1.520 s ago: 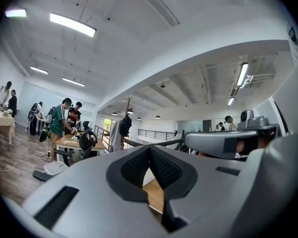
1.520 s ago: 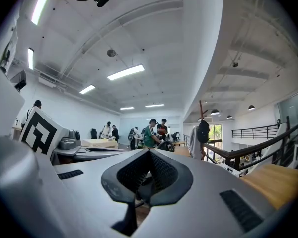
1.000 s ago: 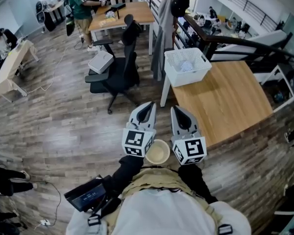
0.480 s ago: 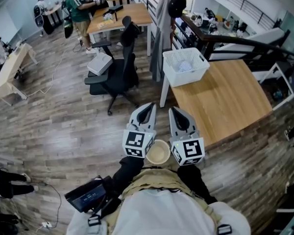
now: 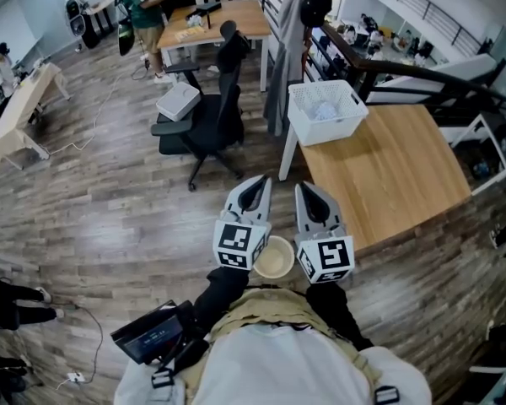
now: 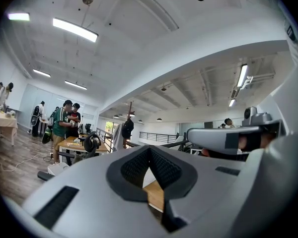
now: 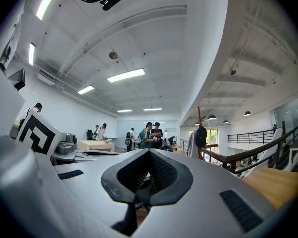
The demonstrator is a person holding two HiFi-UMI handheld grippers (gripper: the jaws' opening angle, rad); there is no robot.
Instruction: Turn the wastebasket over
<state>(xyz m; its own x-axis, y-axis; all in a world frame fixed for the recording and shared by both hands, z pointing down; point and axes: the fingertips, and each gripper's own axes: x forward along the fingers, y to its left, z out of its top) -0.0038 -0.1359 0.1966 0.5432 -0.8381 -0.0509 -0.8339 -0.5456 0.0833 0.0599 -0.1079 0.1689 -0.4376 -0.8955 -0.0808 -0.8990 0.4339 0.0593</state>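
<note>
The head view looks steeply down from over the person, close above the left gripper (image 5: pixel 257 182) and right gripper (image 5: pixel 307 189). Each gripper view sits right behind its own jaws, facing level across the room. All three take in the far desk (image 5: pixel 228 19) with people.

Bright, even indoor light from ceiling strip lights (image 6: pixel 75 29); these bloom to plain white in both gripper views; the white wastebasket (image 5: pixel 325 112) is almost overexposed, its mesh detail faint; shadows are soft and weak, the clearest under the office chair (image 5: pixel 204 125) left of the wastebasket; the floorboards (image 5: pixel 110 209) further left carry a pale sheen; fisheye curvature grows with distance from the wastebasket; gripper-view corners are vignetted black; their nearest foreground is blurred.
</note>
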